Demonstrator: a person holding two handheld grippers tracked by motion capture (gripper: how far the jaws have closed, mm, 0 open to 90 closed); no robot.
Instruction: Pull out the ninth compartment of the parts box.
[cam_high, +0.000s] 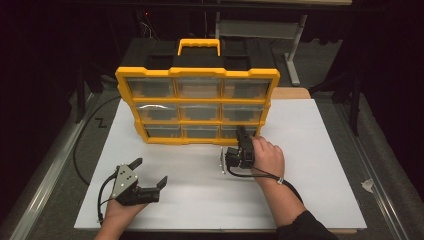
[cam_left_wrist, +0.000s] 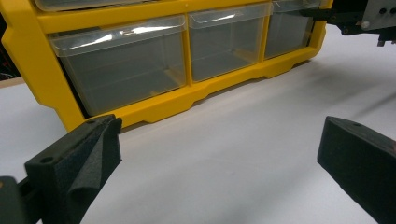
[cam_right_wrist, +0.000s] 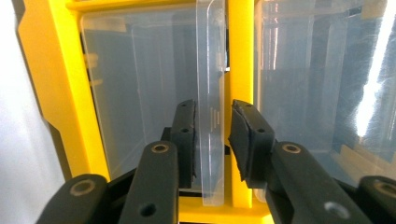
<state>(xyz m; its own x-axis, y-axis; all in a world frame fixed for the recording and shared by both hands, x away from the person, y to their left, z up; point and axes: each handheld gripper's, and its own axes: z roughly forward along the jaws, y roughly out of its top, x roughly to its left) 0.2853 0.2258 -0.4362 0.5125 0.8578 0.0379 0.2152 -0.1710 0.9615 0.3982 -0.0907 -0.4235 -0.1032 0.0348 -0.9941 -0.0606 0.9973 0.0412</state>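
Right gripper (cam_right_wrist: 212, 135) closes on the clear pull tab (cam_right_wrist: 210, 107) of a bottom-row drawer (cam_high: 241, 131) in a yellow organiser (cam_high: 197, 105).

The organiser stands upright toward the far edge of the white board (cam_high: 310, 165) that covers the bench, three rows of three clear drawers facing the person. In the right gripper view the two black jaws stand either side of the drawer's tab, the left pad against it, the right pad close beside it with a thin gap visible; whether it presses cannot be told. The drawer is the right-hand one of the bottom row, near the organiser's lower right corner. The left gripper (cam_high: 150, 172) rests near the board's near left corner, its jaws spread wide with nothing between them, well apart from the organiser.
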